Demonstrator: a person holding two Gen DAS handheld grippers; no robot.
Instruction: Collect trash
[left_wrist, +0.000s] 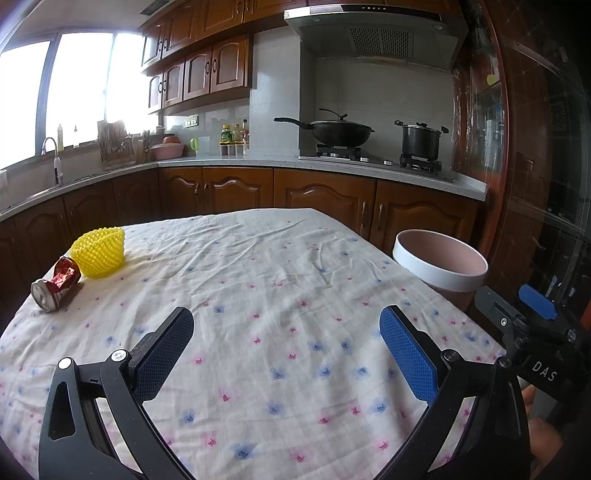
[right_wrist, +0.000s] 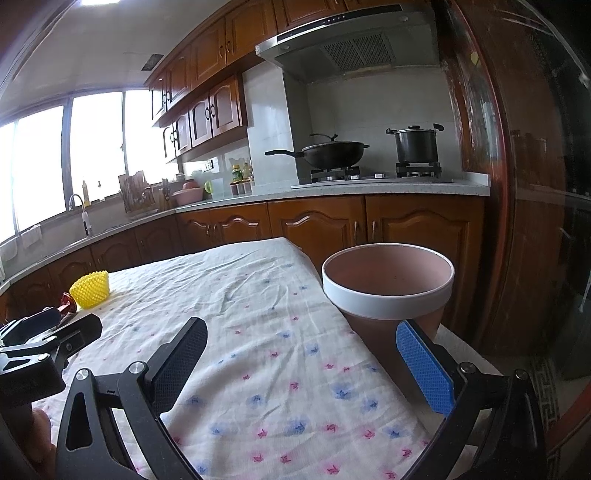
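A crushed red can (left_wrist: 56, 285) lies on its side at the table's far left, next to a yellow foam fruit net (left_wrist: 99, 252). Both also show in the right wrist view, the net (right_wrist: 90, 289) clearly and the can (right_wrist: 68, 302) mostly hidden behind the left gripper's body. A pink bin with a white rim (left_wrist: 439, 264) stands off the table's right edge; it also shows in the right wrist view (right_wrist: 388, 291). My left gripper (left_wrist: 286, 325) is open and empty above the cloth. My right gripper (right_wrist: 301, 338) is open and empty over the table's right edge, near the bin.
The table is covered by a white flowered cloth (left_wrist: 280, 280). Behind it runs a kitchen counter with wooden cabinets (left_wrist: 229, 188), a wok (left_wrist: 341, 133) and a pot (left_wrist: 421, 140) on the stove. A dark glass door (left_wrist: 546, 184) stands at the right.
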